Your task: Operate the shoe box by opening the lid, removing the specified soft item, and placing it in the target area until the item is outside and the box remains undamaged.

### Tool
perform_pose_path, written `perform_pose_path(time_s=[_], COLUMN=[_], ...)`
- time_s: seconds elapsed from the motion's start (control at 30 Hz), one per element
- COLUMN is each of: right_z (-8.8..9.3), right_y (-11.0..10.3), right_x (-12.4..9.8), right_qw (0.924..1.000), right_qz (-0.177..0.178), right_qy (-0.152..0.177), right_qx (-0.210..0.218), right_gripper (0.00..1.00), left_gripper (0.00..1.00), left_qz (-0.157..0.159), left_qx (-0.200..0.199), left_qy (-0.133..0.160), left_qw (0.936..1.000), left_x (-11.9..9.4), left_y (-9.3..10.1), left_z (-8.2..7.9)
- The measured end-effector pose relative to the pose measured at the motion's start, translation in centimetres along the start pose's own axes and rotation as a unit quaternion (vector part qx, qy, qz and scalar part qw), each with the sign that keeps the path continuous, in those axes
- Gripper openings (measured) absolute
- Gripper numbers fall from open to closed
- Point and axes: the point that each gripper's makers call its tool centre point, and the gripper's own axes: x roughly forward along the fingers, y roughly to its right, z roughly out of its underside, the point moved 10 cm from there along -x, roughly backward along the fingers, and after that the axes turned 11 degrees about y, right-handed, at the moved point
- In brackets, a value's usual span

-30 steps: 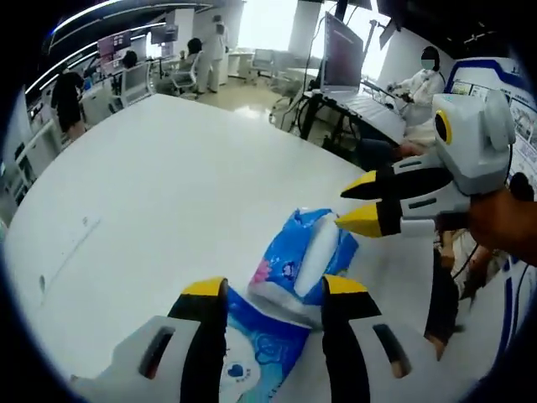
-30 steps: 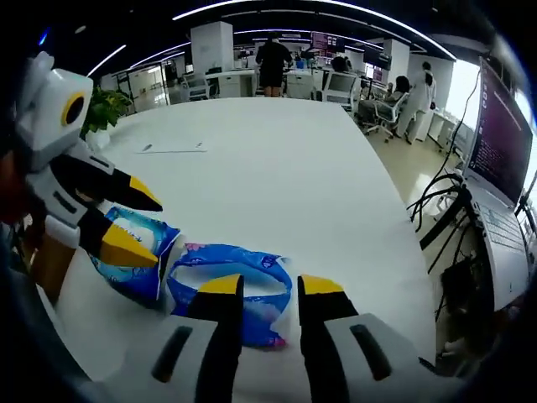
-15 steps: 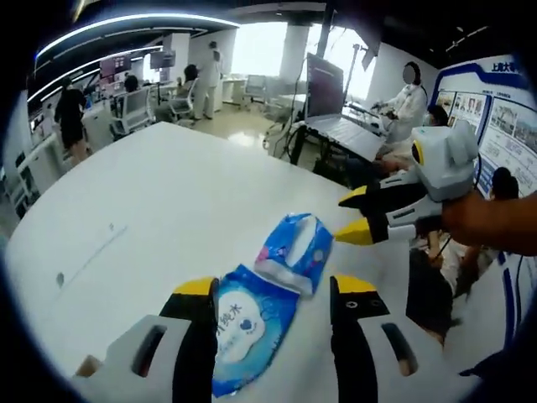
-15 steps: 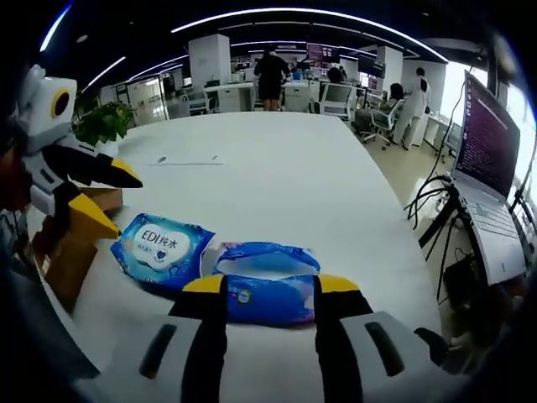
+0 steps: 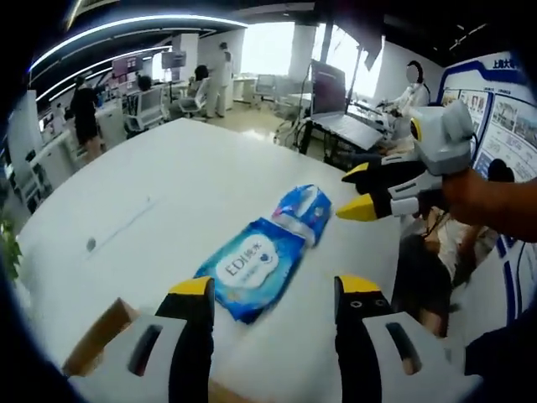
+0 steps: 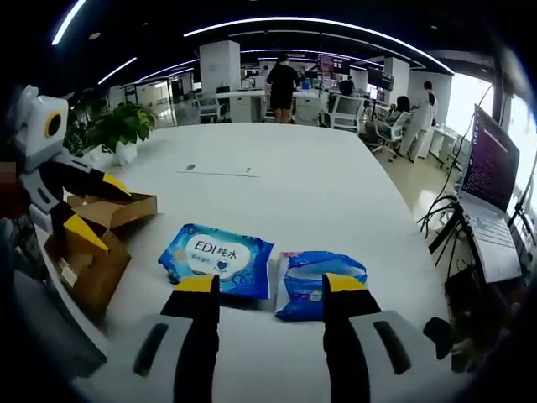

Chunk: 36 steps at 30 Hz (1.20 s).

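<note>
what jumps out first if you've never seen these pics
Two blue wipes packs lie side by side on the white table: a flat pack and a crumpled pack. An open cardboard box sits at the table's edge near the left claw; both claws are open, holding nothing.

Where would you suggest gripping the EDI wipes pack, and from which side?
Probably by a sealed end edge. The EDI wipes pack lies flat, label up, on the table; its body looks wide, but its crimped ends are thin. Come in low from the near side with the open right gripper.
</note>
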Motion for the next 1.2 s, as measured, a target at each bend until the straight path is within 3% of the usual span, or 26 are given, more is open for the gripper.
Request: perform_pose_path(time_s=[0.53, 0.97, 1.2], right_z=[-2.4, -3.1, -2.6], right_y=[-9.3, -16.1, -20.6], right_x=[-2.2, -3.3, -3.7], right_qw=[0.9995, 0.997, 0.9909], right_qz=[-0.023, -0.066, -0.115], right_qy=[0.003, -0.002, -0.023], right_qx=[-0.019, -0.041, -0.066], right_gripper=[0.45, 0.44, 0.43], left_gripper=[0.57, 0.58, 0.56], left_qz=[-0.041, -0.051, -0.058], left_qx=[-0.026, -0.042, -0.053], left_qy=[-0.004, -0.007, -0.002], left_qw=[0.9988, 0.9978, 0.9969], left_x=[-11.2, -16.7, -19.5], left_y=[-2.3, -3.6, -4.1], left_z=[5.4, 8.2, 10.3])
